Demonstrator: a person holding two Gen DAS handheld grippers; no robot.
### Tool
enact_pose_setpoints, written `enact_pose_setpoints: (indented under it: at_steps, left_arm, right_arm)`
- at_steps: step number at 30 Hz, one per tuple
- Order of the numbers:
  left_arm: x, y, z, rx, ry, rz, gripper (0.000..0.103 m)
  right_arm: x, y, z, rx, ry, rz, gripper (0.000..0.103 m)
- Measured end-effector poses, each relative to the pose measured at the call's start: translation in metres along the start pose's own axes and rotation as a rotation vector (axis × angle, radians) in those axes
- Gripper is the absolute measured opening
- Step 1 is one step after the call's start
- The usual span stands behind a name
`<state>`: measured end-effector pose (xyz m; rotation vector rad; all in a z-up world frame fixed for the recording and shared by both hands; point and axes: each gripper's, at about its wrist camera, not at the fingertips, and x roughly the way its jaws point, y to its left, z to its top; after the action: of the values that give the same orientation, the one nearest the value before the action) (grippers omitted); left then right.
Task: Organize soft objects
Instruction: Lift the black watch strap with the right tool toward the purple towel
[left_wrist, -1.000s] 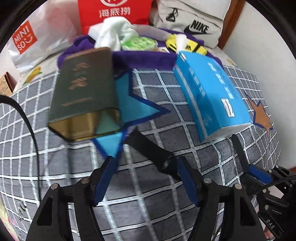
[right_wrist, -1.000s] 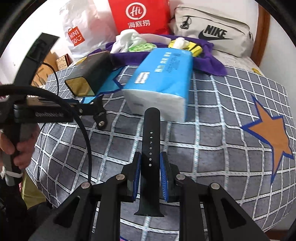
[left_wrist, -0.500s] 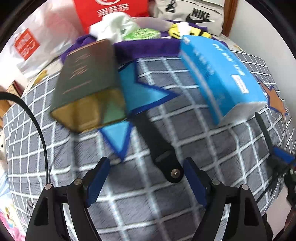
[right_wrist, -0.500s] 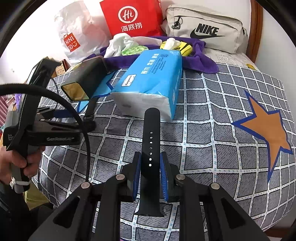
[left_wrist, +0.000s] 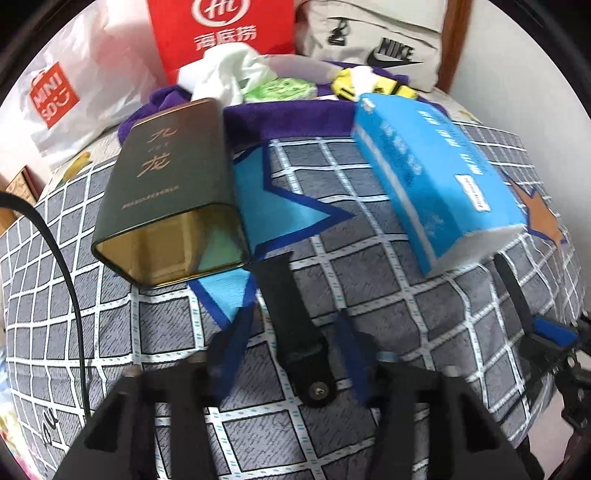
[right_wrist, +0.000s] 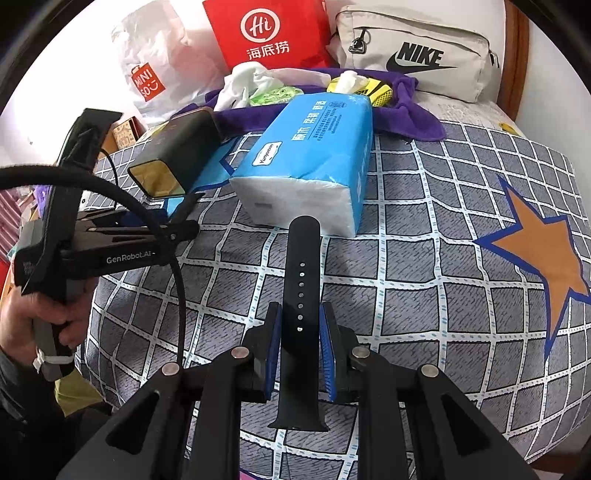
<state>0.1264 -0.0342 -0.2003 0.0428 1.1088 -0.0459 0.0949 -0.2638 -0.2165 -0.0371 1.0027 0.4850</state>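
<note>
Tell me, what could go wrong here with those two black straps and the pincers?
The left gripper has just been closing around the strap with the metal stud, but blur hides whether the pads touch it; it might slip free on the soft checked bedspread. The right gripper pinches only the middle of the holed strap, so it could twist or slide out.

A black watch strap half (right_wrist: 300, 295) with a row of holes stood clamped between the right claw (right_wrist: 300, 347). Its studded mate (left_wrist: 295, 325) lay flat between the left claw's (left_wrist: 291, 354) closing jaws.
</note>
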Motion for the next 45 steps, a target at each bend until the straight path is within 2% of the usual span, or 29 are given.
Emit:
enact_pose_setpoints:
  at_steps: [3, 6, 11, 15, 22, 28, 38, 45]
  left_arm:
    - [-0.006, -0.005, -0.002, 0.027, 0.000, -0.033, 0.025]
    - [-0.007, 0.002, 0.001, 0.006, 0.011, -0.076, 0.025]
    - [-0.007, -0.002, -0.004, 0.036, 0.014, -0.060, 0.028]
    - [-0.005, -0.005, -0.003, 0.048, 0.008, -0.052, 0.027]
    - [-0.002, 0.004, 0.002, 0.016, 0.002, -0.097, 0.022]
    - [-0.015, 0.014, 0.002, -0.012, 0.008, -0.187, 0.022]
    - [-0.053, 0.023, 0.002, -0.002, -0.059, -0.219, 0.022]
    - [-0.076, 0.020, 0.019, 0.034, -0.107, -0.223, 0.022]
  right_arm:
    - [-0.001, 0.000, 0.001, 0.006, -0.008, 0.010, 0.021]
    - [0.002, -0.001, 0.001, 0.007, 0.000, 0.003, 0.021]
    - [0.022, -0.004, -0.001, 0.031, 0.047, -0.006, 0.021]
    - [0.027, -0.005, 0.000, 0.049, 0.042, -0.008, 0.021]
    - [0.030, -0.009, 0.002, 0.038, 0.020, 0.007, 0.020]
    - [0.011, -0.004, 0.002, 0.026, 0.016, 0.029, 0.020]
    - [-0.034, 0.013, 0.019, -0.017, -0.065, 0.051, 0.020]
    - [-0.050, 0.014, 0.040, -0.031, -0.111, 0.041, 0.020]
